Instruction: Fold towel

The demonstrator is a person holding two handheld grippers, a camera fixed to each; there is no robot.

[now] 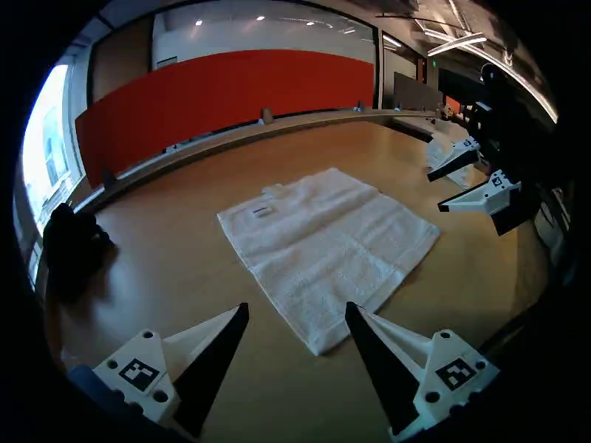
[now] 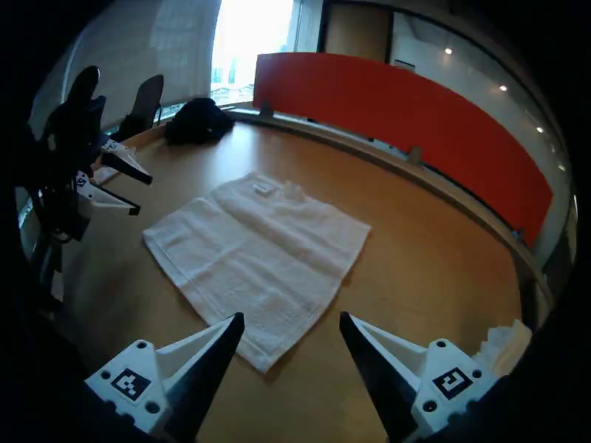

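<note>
Jaws wide open on both the left gripper (image 1: 295,304) and right gripper (image 2: 291,314), nothing held. The white towel (image 1: 325,244) lies flat on the wooden surface (image 1: 185,288), one corner just ahead of each gripper. A dark bag (image 1: 70,244) sits well off from the towel.

Big wooden table (image 1: 185,258), light brown, kinda glossy. Long red divider panel (image 1: 221,96) running along far edge, small brackets at its base. Window (image 2: 251,37) totally blown out past table's corner, couple dark office chairs (image 2: 148,100) beside it. Dark bag (image 2: 198,119) dumped near that corner. Strip lights (image 1: 451,43) and little spots overhead.
</note>
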